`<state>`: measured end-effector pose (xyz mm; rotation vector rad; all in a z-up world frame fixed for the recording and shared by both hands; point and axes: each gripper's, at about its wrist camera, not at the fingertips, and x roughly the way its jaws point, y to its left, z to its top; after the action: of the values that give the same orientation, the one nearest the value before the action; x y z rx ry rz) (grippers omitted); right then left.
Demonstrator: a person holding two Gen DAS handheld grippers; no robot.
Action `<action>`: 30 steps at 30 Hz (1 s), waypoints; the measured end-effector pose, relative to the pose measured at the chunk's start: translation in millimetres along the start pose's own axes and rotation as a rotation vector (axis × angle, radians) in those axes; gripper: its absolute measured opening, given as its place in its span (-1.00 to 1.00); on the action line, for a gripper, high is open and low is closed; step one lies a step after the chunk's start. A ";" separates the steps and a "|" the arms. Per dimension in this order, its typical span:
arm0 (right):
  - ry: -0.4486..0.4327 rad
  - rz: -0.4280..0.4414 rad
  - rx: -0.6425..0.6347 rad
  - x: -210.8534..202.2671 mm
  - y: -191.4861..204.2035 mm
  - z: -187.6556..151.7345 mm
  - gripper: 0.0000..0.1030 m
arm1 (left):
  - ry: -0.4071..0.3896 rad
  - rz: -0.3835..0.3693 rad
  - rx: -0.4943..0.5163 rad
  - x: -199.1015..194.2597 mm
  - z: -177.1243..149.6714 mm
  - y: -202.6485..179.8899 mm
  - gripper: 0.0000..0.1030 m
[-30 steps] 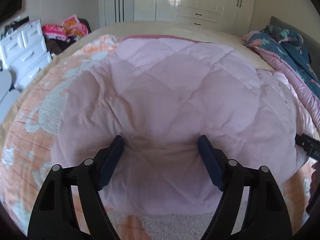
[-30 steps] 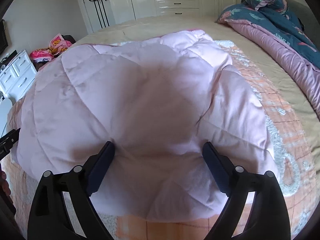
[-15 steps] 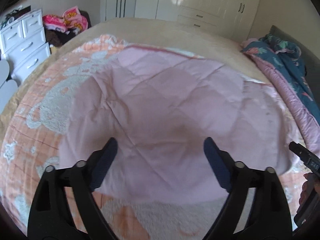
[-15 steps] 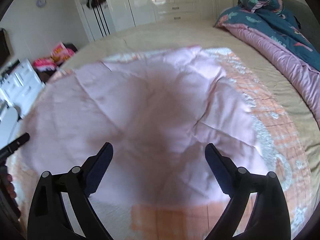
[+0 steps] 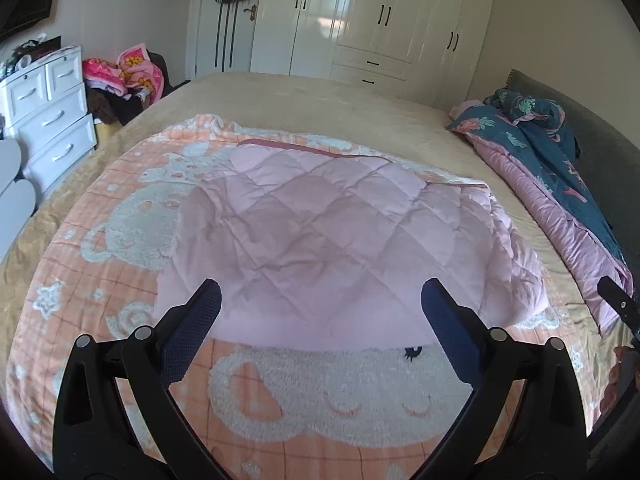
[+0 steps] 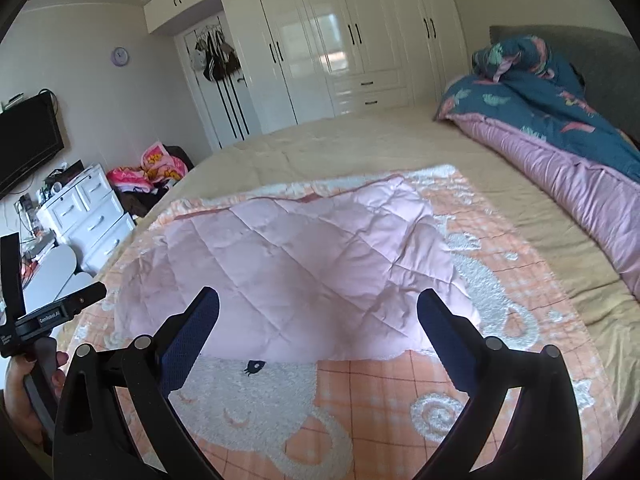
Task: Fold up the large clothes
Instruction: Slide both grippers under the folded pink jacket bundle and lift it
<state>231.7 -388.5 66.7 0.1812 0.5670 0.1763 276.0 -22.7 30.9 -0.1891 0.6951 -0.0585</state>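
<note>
A folded pale pink quilted cover (image 5: 332,236) with diamond stitching lies in the middle of an orange-and-white fleecy blanket with a cartoon animal pattern (image 5: 320,392), which is spread over a tan bedsheet (image 5: 312,96) on the bed. The cover's near edge is soft and rounded, its right side puffs up in layered folds, and a darker pink trim runs along its far edge.

The left tool (image 5: 320,320) hangs above the cover's near edge, its jaws having just spread wide, with nothing between the blue textured pads (image 5: 192,336). The right tool (image 6: 318,322) is likewise wide apart after just opening, empty, over the cover's near edge.

At the right, a bunched dark teal floral duvet with a mauve lining (image 6: 560,128) runs along a grey padded headboard (image 6: 580,48), well apart from the cover. To the far left stand a white drawer chest (image 5: 48,112) and a heap of bright pink clothes (image 5: 128,72); glossy white wardrobes (image 6: 352,48) line the far wall. Bare sheet lies open beyond the blanket's far edge, and blanket shows all around the cover.
</note>
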 end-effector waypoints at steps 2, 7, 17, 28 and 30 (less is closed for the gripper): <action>-0.021 -0.002 0.013 -8.7 2.1 -2.9 0.92 | -0.004 0.000 0.002 -5.8 -5.3 1.7 0.82; -0.043 -0.008 0.028 -16.3 4.2 -12.0 0.92 | -0.008 0.032 0.017 -10.1 -20.4 9.5 0.82; -0.011 -0.096 0.057 11.1 -10.3 -38.3 0.92 | 0.058 0.060 -0.040 10.6 -44.8 40.1 0.82; 0.120 -0.170 0.178 62.1 -62.3 -59.9 0.92 | 0.148 0.082 -0.109 53.7 -57.7 61.2 0.82; 0.136 -0.171 0.209 69.2 -69.6 -62.0 0.92 | 0.168 0.082 -0.131 62.5 -59.4 63.9 0.82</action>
<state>263.2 -433.5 -35.5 0.3244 0.7332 -0.0379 285.3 23.6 -65.5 -0.2832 0.8745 0.0498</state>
